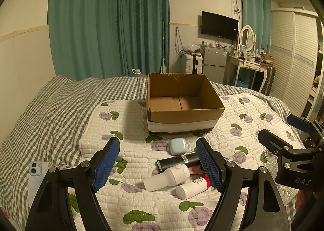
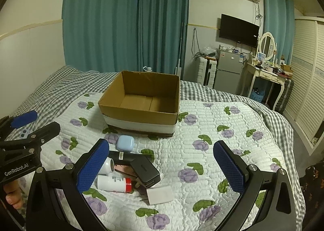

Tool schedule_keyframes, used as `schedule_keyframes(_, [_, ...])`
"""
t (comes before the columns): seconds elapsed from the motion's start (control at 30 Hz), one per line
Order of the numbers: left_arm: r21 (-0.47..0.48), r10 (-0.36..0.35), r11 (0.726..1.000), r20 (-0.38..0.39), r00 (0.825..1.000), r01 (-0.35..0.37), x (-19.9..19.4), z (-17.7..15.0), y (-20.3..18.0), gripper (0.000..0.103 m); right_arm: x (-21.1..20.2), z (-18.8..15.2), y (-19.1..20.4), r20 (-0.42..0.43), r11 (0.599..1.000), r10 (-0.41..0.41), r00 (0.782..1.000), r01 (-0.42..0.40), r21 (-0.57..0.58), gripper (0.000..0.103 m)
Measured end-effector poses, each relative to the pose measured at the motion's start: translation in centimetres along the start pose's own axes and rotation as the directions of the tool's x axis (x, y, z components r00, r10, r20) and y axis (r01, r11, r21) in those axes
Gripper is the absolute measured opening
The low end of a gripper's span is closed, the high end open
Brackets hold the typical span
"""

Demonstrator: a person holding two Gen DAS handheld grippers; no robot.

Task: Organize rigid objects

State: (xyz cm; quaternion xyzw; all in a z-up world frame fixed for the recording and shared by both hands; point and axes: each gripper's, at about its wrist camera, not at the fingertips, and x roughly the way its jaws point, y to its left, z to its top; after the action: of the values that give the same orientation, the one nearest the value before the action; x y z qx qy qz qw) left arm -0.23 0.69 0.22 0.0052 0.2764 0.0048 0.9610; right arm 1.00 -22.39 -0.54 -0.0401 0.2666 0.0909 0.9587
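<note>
A: Both empty. Left gripper spread wide above the pile; right gripper spread wide too, clamped on nothing.

B: And the goods?

A: Heaped on the quilt, just short of the box. Box bare inside, so nothing sorted yet, by the look of it.

B: Likely trouble?

A: Crowding. White bottle, red-cap bottle and black tube lying touching or overlapped. Closing on one probably nudges a neighbour. Round bodies, soft bedding: easy to roll off or squirt out from between the pads.

B: Worse on the right?

A: Black charger stacked over something pink, with a white adapter just beside, prongs out. Grabbing the top piece could drag the rest along.

B: Earbud case?

A: Slightly apart from the heap, near the box front. Smooth and rounded, so slippery, but the cleanest first pick.

B: In the way?

A: Near wall of the box, between pile and interior; needs lifting over, or a clipped rim may shove the box back on the quilt. Also both grippers close together over one small heap, so a clash seems possible.

B: Elsewhere?

A: Phone far left on the checked sheet, well apart.
</note>
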Motion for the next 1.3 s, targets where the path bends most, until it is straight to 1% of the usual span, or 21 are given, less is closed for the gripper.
schedule_keyframes(0.33, [0.001,0.001,1.0,-0.001,1.0,-0.001,0.02,-0.06,0.08,0.08,0.21,-0.04,0.59,-0.008,1.0,0.016,1.0,-0.017,-0.026,0.103])
schedule_keyframes(1.13, [-0.007,0.003,1.0,-0.008,1.0,-0.004,0.3,-0.17,0.44,0.08,0.47,0.18,0.49,-0.017,0.999,0.04,0.999,-0.04,-0.033,0.103])
schedule_keyframes(1.3, [-0.011,0.007,1.0,-0.011,1.0,-0.007,0.45,-0.23,0.66,0.08,0.32,0.58,0.34,0.001,0.999,0.032,0.999,-0.032,-0.027,0.103])
